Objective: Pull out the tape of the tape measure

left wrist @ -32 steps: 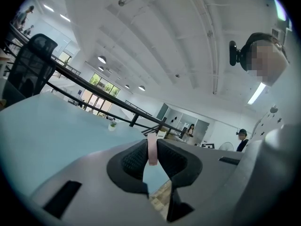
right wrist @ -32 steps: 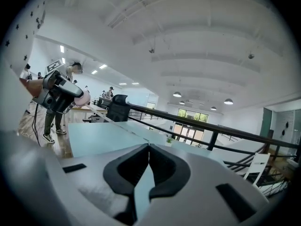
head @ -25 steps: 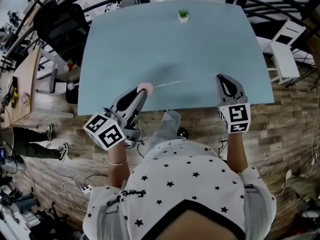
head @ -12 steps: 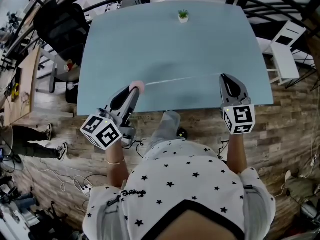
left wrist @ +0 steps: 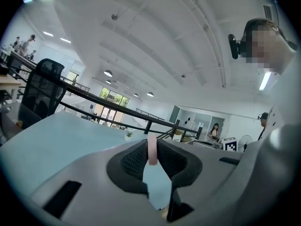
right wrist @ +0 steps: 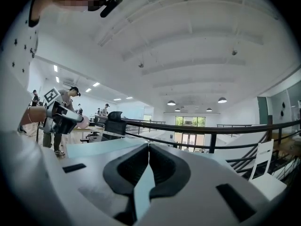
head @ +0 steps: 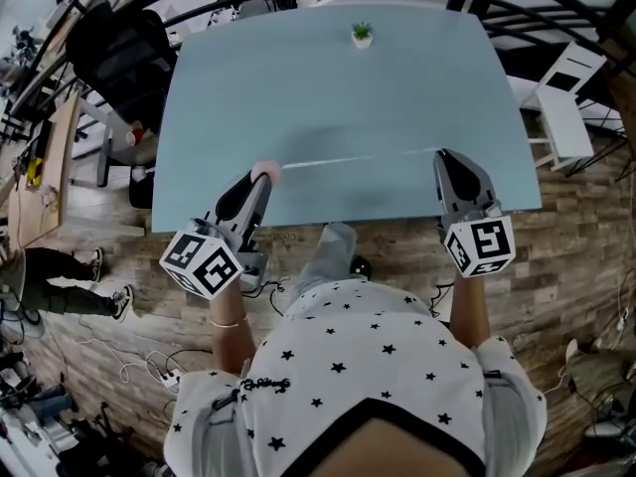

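Two grips noted: your left gripper [head: 256,181] pinched the pink tape measure [head: 266,170]; your right gripper [head: 444,157] pressed together on the tape [head: 358,157], stretched above the worktop's [head: 338,78] near edge. Risk: thin tape slipping free, snapping back.

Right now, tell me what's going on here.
A person is working two handheld grippers above a light blue table. The left gripper is clamped on a small round pink tape measure case, and the right gripper is shut on the end of its thin white tape. The tape is drawn out in a line between them.
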### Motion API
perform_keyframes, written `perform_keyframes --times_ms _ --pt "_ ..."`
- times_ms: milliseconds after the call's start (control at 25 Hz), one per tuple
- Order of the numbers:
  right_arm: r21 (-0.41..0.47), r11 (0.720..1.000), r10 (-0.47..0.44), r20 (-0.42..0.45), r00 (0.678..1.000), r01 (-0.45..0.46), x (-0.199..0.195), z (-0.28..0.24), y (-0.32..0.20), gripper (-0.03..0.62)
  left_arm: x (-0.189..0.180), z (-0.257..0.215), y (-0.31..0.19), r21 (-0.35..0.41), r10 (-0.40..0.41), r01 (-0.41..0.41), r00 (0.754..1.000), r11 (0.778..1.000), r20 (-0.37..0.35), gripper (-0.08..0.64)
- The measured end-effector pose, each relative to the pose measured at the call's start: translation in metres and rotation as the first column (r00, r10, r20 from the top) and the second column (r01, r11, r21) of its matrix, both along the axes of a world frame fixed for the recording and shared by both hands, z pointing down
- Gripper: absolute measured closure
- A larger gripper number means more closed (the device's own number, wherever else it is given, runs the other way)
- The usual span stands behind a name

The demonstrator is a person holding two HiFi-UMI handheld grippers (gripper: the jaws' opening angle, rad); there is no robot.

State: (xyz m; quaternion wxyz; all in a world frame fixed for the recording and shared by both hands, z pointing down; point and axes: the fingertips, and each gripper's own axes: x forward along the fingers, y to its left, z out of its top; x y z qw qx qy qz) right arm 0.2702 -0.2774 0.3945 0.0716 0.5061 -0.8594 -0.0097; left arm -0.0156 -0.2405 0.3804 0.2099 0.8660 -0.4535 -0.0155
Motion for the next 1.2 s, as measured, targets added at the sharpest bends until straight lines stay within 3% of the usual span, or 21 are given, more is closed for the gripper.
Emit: perform_keyframes --times_ms 280,1200 --pt "-0.014 1.0 -0.003 0.04 0.999 0.003 -0.0016 0.0011 0.0022 0.591 -0.0008 0.0021 -0.0001 -0.001 -0.002 0.002 1.0 1.0 0.011 0.474" --pt "-0.021 1.0 -0.016 0.023 1.0 0.016 -0.009 0.0025 0.0043 0.591 -0.0068 0.0034 0.005 -0.002 -0.012 0.012 1.0 1.0 0.023 0.474"
